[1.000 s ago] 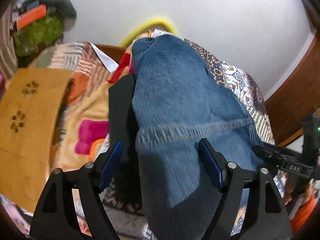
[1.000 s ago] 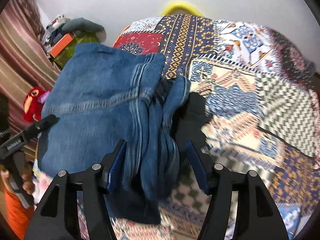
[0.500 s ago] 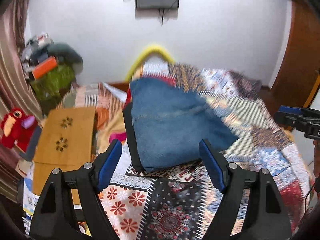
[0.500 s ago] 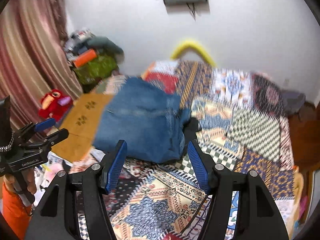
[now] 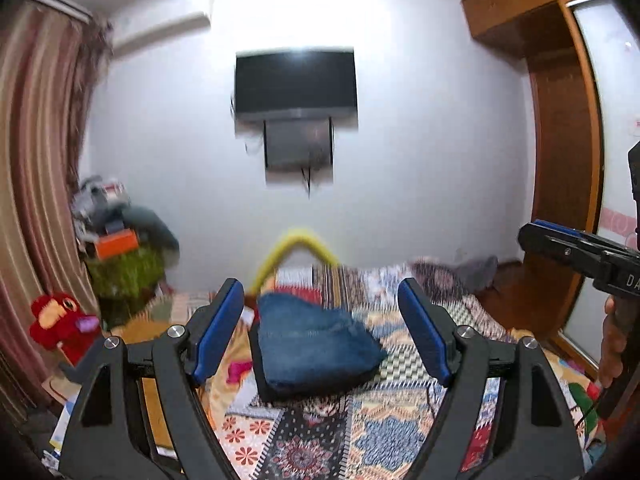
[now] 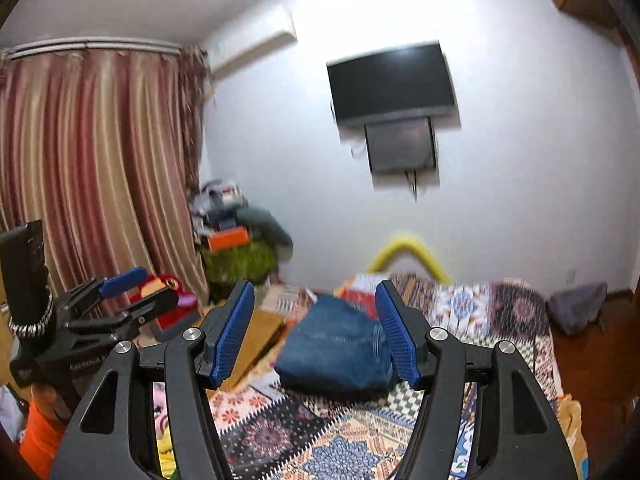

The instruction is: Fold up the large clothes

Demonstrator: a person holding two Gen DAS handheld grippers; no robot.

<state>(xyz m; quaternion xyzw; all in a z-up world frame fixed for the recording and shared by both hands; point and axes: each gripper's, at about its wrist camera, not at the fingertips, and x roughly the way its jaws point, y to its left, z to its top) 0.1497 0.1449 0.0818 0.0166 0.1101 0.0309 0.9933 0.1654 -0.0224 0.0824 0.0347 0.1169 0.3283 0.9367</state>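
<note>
Folded blue jeans (image 5: 312, 340) lie in a compact stack on the patterned bedspread (image 5: 400, 432), with a dark layer under them. In the right wrist view the jeans (image 6: 336, 348) sit between the fingers, farther off. My left gripper (image 5: 320, 328) is open and empty, held back and above the bed. My right gripper (image 6: 316, 328) is open and empty too, also well clear of the jeans. Each gripper shows in the other's view: the right gripper (image 5: 576, 252) at the right edge and the left gripper (image 6: 120, 296) at the left.
A wall TV (image 5: 296, 84) hangs above the bed. A striped curtain (image 6: 92, 168) fills the left. A pile of bags and clothes (image 5: 120, 256), a red plush toy (image 5: 60, 324) and a wooden board (image 6: 260, 336) lie left of the bed. A wooden wardrobe (image 5: 560, 160) stands right.
Both grippers pulled back and up from the jeans, which stayed folded on the bed. The views went from close over the denim to a wide look at the room.
</note>
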